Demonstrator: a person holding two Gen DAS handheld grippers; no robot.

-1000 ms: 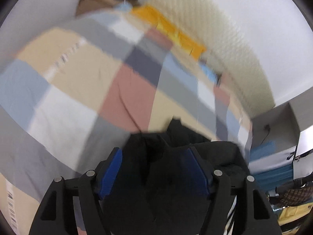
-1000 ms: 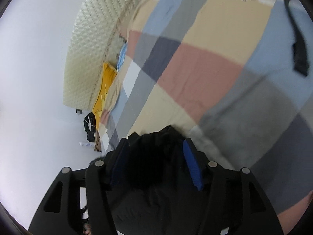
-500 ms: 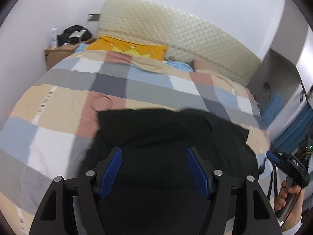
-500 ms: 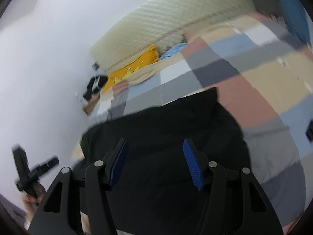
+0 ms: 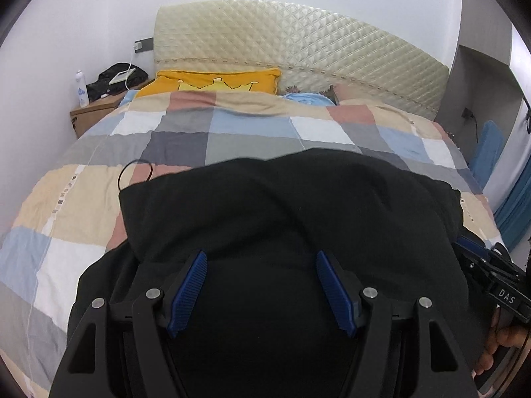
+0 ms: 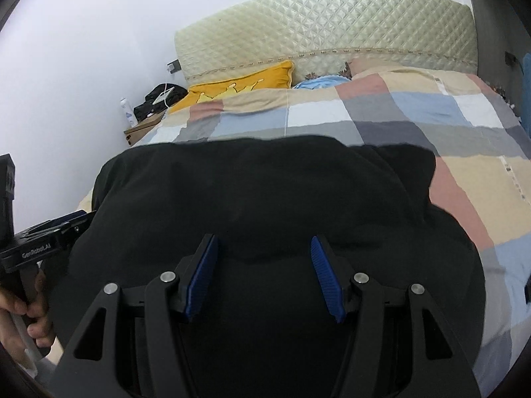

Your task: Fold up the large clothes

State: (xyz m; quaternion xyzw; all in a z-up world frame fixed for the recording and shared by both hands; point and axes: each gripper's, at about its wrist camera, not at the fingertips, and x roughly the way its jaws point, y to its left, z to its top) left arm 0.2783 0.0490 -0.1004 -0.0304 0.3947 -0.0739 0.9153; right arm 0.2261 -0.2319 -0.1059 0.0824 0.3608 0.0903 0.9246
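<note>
Bed [image 5: 99, 205]: patchwork quilt, headboard at 12 o'clock.
Black garment [image 5: 282, 205]: spread flat, folding barely begun.
Left hand-held gripper [image 5: 262, 285]: grip unclear.
Right hand-held gripper [image 6: 264, 273]: grip unclear.

Black garment [image 5: 282, 205], pastel checked quilt [image 5: 83, 205], yellow pillow [image 5: 215, 81], cream, seemingly quilted headboard [image 5: 298, 39]

We see a matt black cloth garment [image 5: 282, 205] on a soft checked cotton-like quilt [image 5: 232, 132], a glossy quilted cream headboard [image 5: 298, 43], and ribbed blue pads [image 5: 187, 293] on matt black plastic fingers.
</note>
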